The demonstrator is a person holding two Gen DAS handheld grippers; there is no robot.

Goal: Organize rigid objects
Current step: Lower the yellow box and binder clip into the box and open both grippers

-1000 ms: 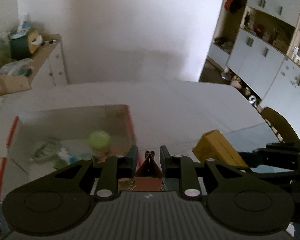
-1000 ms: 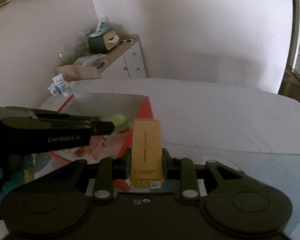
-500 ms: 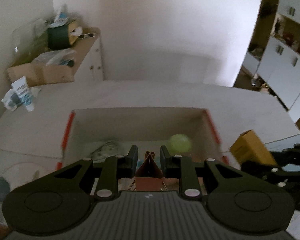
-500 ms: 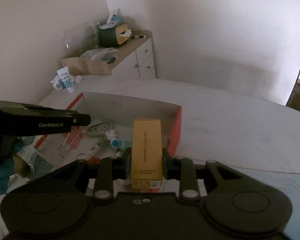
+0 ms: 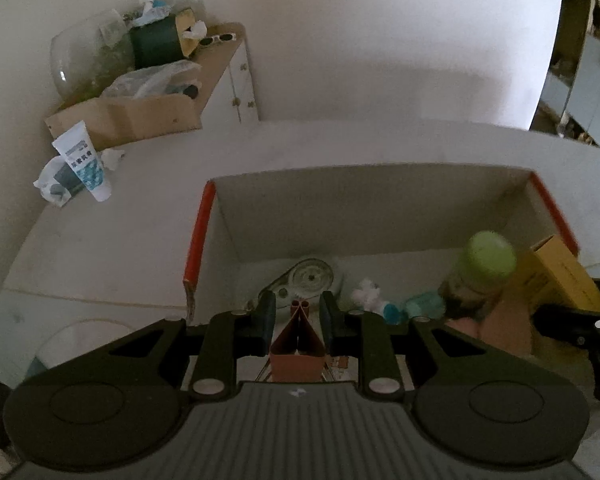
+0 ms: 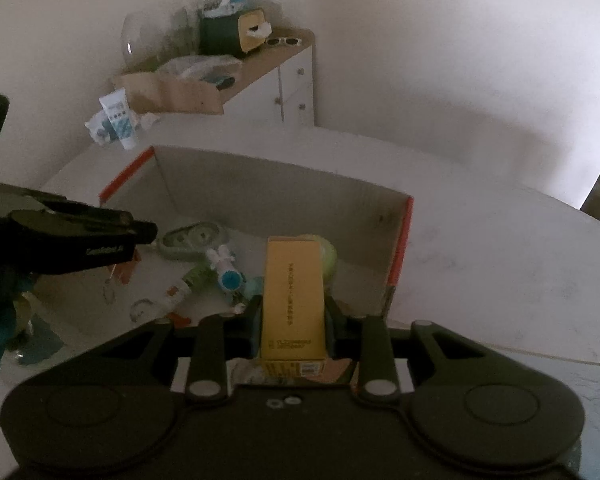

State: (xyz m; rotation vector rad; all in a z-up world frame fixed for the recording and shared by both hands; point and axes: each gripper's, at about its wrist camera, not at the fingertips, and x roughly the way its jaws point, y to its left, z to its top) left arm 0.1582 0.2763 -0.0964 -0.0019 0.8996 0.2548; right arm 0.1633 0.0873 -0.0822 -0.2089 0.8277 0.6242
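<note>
Yellow carton [image 6: 294, 300] sat clamped in the right tongs [image 6: 293, 330], long axis pointing away along the fingers, above the near right part of the open box [image 6: 284, 196], by a green-capped bottle [image 5: 486, 266]. Left tongs [image 5: 297, 316] hovered over the box's near left, pinching a small brown folded card [image 5: 298, 350].

Both wrist views look closely down into the cardboard box [image 5: 380, 208].

Matt cardboard box [image 6: 284, 200], matt yellow paper carton [image 6: 294, 304], matt black plastic tongs [image 6: 293, 322].
</note>
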